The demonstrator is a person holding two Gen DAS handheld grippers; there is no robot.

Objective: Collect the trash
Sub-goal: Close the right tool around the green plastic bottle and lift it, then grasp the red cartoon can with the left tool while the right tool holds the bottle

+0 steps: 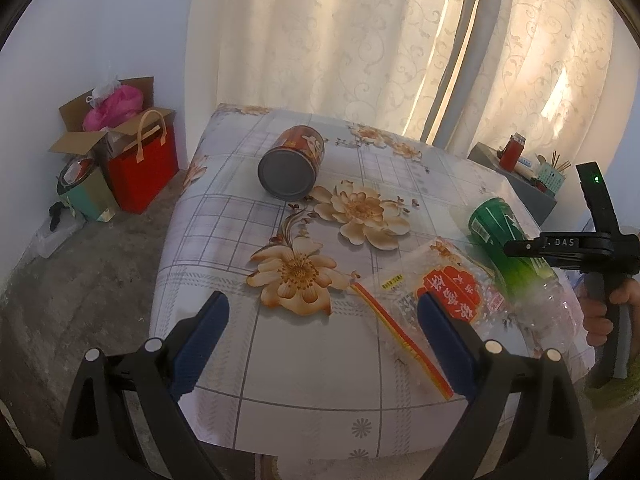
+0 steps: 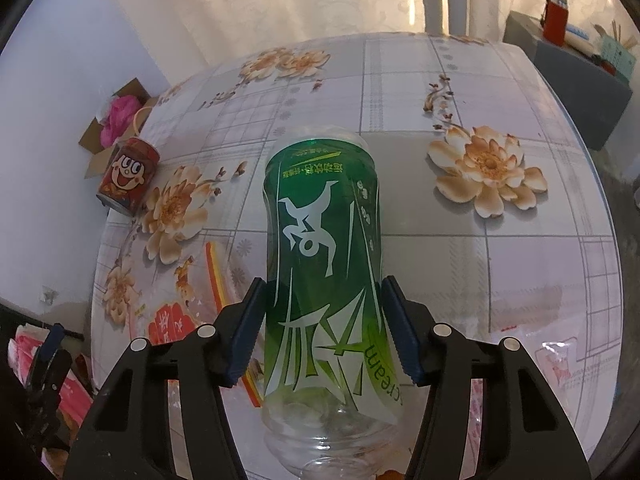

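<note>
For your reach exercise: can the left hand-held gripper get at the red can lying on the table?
Probably yes: the left hand-held gripper is open, and bare tablecloth lies between it and the red can.

Sunlit patterned curtains (image 1: 360, 40) behind floral-clothed table (image 1: 320, 380); white wall (image 1: 100, 40), grey floor (image 1: 80, 280).

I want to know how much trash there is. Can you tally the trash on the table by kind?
Cans: 1, the red can
Bottles: 1, the green bottle, held in the right hand-held gripper
Plastic bags: 1, the bag
Total: 3
</note>
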